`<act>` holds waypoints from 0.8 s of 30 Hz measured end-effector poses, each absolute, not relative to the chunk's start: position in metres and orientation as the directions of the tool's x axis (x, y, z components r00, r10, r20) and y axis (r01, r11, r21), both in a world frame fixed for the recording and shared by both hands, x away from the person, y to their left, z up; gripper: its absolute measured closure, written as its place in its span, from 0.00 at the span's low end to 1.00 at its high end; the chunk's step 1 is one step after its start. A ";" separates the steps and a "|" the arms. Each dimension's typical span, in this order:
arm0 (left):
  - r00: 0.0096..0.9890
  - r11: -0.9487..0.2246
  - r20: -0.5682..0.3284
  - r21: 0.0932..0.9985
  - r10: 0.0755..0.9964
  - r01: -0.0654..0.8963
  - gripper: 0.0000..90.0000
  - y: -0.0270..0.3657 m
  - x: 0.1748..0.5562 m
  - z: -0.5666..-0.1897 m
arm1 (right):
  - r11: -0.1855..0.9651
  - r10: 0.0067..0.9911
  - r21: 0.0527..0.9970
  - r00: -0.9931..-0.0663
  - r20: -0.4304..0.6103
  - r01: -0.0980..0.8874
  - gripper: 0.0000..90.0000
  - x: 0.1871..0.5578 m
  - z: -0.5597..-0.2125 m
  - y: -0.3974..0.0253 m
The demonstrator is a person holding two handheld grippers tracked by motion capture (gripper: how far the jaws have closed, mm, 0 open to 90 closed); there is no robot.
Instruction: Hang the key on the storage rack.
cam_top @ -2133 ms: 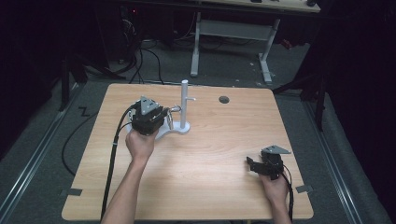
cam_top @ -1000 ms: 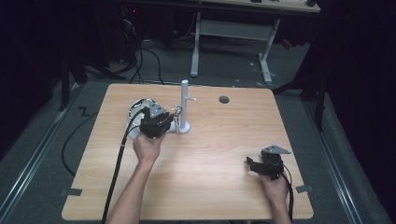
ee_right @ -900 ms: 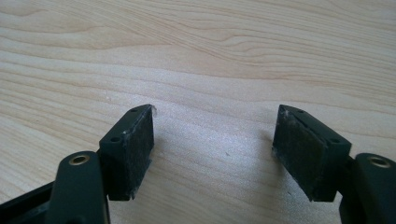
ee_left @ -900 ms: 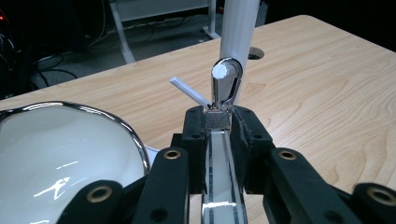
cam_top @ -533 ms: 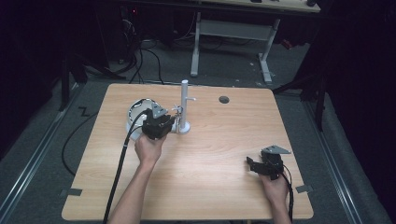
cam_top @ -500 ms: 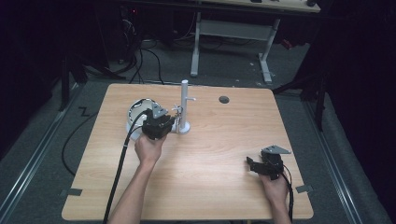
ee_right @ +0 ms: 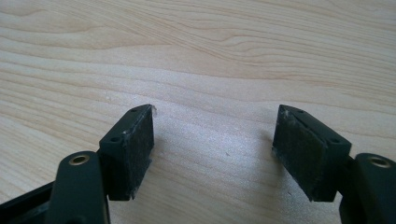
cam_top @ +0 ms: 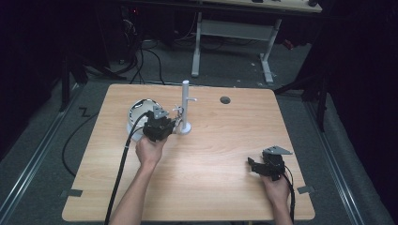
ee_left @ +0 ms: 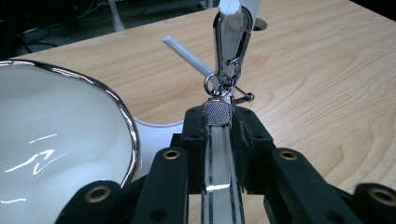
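Two handheld grippers work over a pale wooden table (cam_top: 211,178). At nine o'clock sits a white bowl with a chrome rim (ee_left: 56,140), just beside the left gripper (ee_left: 218,122). Its jaws are pinched on a flat metal strap with a knurled silver end (ee_left: 217,113), which links by small rings to a shiny silver carabiner clip (ee_left: 229,46) hanging at twelve o'clock on a white upright peg stand (cam_top: 185,105). Likely stiff, light and slippery, the keychain is best held by that textured tab. At four o'clock, well apart, the right gripper (ee_right: 212,149) rests with jaws spread wide over bare wood, holding nothing.
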State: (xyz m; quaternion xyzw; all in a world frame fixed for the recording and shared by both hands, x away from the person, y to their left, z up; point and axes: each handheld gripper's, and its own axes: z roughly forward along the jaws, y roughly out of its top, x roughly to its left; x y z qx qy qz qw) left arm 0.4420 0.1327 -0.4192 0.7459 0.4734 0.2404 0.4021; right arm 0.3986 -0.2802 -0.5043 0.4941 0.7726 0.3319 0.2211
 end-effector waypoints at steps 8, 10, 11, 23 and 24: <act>0.440 -0.238 -0.025 0.814 0.898 0.530 0.83 0.133 0.443 -0.421 | 0.291 0.910 0.731 -0.414 -0.014 0.617 0.32 0.399 -0.504 -0.280; 0.439 -0.238 -0.024 0.814 0.898 0.531 0.83 0.133 0.443 -0.421 | 0.292 0.910 0.731 -0.414 -0.014 0.617 0.32 0.399 -0.504 -0.280; 0.440 -0.238 -0.024 0.813 0.898 0.531 0.83 0.133 0.443 -0.421 | 0.291 0.910 0.731 -0.414 -0.014 0.617 0.32 0.399 -0.504 -0.280; 0.420 -0.210 -0.034 0.827 0.907 0.521 0.73 0.139 0.434 -0.417 | 0.292 0.910 0.731 -0.414 -0.014 0.617 0.32 0.399 -0.504 -0.280; 0.421 -0.213 -0.032 0.827 0.906 0.520 0.73 0.140 0.433 -0.416 | 0.292 0.910 0.731 -0.414 -0.014 0.617 0.32 0.399 -0.504 -0.280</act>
